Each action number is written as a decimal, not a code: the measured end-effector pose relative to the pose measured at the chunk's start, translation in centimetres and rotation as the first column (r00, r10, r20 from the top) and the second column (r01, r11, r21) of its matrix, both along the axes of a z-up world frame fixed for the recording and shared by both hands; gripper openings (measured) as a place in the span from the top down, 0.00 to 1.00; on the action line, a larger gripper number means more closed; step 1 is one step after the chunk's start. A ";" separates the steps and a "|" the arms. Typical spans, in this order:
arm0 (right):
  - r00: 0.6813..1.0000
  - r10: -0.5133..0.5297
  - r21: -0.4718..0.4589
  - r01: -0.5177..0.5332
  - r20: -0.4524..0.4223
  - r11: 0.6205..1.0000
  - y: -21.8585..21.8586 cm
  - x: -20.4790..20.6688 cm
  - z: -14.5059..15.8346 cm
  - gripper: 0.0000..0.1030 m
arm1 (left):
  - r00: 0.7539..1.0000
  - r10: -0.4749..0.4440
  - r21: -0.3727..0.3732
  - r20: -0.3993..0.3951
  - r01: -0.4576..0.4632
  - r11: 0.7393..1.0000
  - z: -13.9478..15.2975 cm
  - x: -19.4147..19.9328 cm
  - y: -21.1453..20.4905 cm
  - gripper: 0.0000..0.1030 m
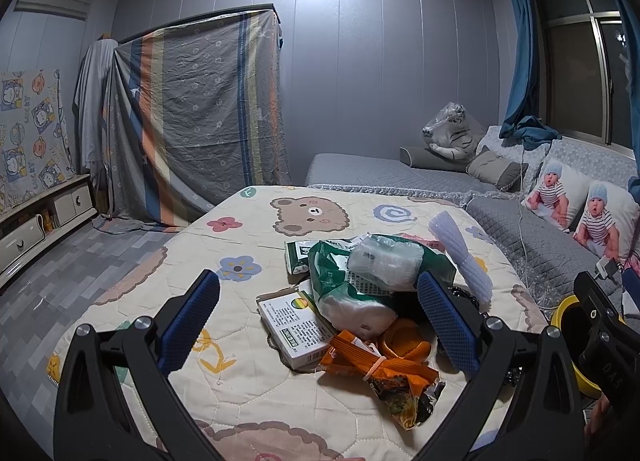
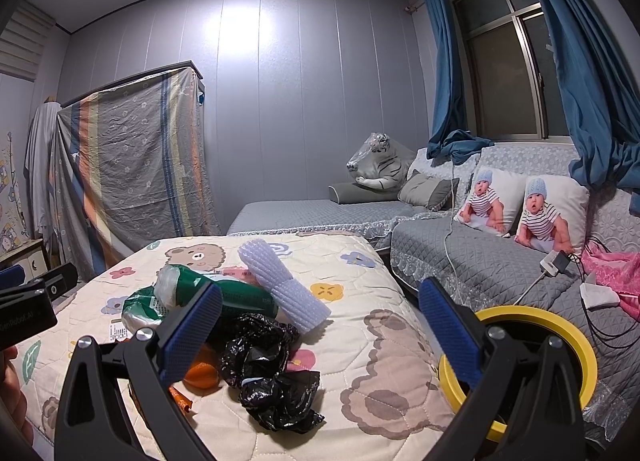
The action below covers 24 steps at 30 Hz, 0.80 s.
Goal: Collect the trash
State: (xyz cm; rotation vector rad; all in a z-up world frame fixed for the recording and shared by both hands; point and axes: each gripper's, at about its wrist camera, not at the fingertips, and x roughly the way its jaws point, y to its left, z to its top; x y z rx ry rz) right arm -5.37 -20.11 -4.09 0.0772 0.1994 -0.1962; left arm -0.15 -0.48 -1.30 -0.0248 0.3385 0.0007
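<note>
left wrist view: the left hand-held gripper (image 1: 318, 319) hangs over a quilted cartoon-print bed (image 1: 256, 229), its blue pads spread wide with nothing between them. under it lies the trash pile: a white printed box (image 1: 296, 327), an orange snack wrapper (image 1: 384, 371) touching the box's near corner, a green and white plastic bag (image 1: 352, 281) heaped on top, an orange lid (image 1: 404, 341) partly hidden by the right pad, and a roll of white foam netting (image 1: 460, 257) at the far right of the heap. a yellow-rimmed bin (image 1: 568, 307) shows at the right edge, mostly blocked by the other gripper's black body.

right wrist view: the right hand-held gripper (image 2: 320, 321) is also opened wide and empty, tilted down toward the bed's right side. a crumpled black plastic bag (image 2: 272, 369) lies between its fingers on the quilt, with the foam netting (image 2: 280, 285) just behind it and the green bag (image 2: 224, 293) to the left. the yellow-rimmed bin (image 2: 560, 325) stands beside the bed, partly behind the right finger (image 2: 448, 331). a grey sofa (image 2: 500, 261) with two baby-print cushions (image 2: 520, 205) lies beyond.
</note>
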 end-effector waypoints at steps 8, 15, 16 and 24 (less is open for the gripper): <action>1.000 0.000 0.000 0.000 0.001 1.000 -0.1 0.0 0.0 0.07 | 1.000 0.002 0.004 0.000 -0.002 1.000 -1.1 -0.5 -0.2 0.08; 1.000 -0.002 0.002 0.002 0.001 1.000 0.0 0.0 0.0 0.07 | 1.000 0.002 0.003 -0.003 -0.002 1.000 -0.6 0.2 0.0 0.08; 1.000 -0.002 0.002 0.002 0.001 1.000 0.0 0.1 0.0 0.07 | 1.000 0.001 0.003 -0.004 -0.001 1.000 -0.7 0.2 0.0 0.08; 1.000 -0.002 0.005 0.002 0.001 1.000 -0.3 -0.1 0.1 0.07 | 1.000 0.000 0.005 -0.001 0.000 1.000 -1.0 0.0 0.1 0.08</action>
